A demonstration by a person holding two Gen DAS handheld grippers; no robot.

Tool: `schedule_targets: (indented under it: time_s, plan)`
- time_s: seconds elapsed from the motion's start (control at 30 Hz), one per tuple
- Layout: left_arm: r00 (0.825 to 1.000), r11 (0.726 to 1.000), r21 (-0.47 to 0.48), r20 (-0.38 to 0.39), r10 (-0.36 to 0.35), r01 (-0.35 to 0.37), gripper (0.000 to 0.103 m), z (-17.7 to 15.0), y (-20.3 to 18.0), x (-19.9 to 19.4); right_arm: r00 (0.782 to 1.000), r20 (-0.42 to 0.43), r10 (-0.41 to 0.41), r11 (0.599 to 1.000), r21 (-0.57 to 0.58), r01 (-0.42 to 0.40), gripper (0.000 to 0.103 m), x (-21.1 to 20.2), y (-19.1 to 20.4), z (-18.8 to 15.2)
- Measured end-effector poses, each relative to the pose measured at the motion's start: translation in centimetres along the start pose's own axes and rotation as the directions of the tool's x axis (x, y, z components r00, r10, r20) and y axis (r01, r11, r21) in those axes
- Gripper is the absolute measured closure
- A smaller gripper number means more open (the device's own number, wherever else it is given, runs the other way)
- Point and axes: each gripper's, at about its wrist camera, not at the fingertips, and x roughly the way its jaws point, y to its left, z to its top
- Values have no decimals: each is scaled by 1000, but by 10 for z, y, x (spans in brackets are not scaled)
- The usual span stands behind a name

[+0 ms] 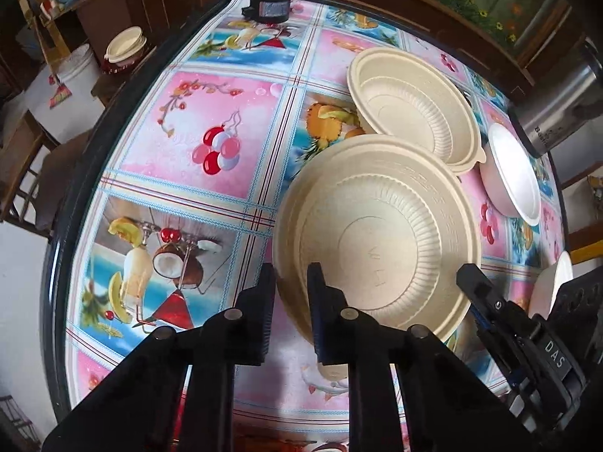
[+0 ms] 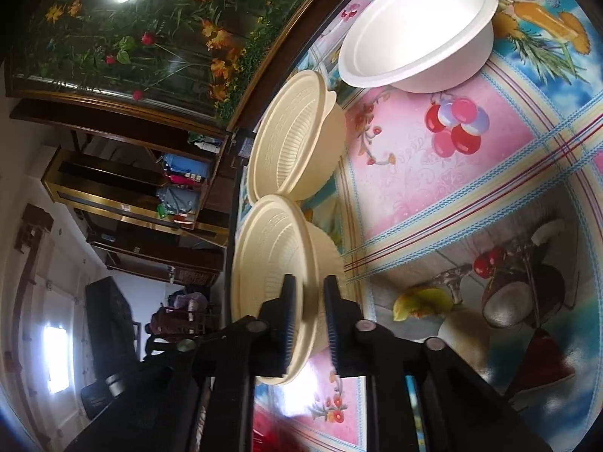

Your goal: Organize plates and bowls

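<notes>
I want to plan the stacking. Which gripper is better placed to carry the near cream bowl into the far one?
Either, hardly differing: left gripper and right gripper both straddle the near cream bowl's rim; the far cream bowl touches it.

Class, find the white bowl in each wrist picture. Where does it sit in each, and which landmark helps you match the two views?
Left wrist view: the white bowl sits at the right edge, beyond the two cream bowls.
Right wrist view: the white bowl sits at top centre-right, rim tilted left.
Shared landmark: the far cream bowl, between the white bowl and the near cream bowl.
</notes>
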Motion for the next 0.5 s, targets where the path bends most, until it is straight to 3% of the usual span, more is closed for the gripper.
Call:
schedule_targets:
  time_s: [0.5]
  plan:
    - [998, 1000, -1, 61, 24, -24, 90, -18, 14, -29, 1000, -10, 6, 998, -58, -7, 93, -4, 14, -8]
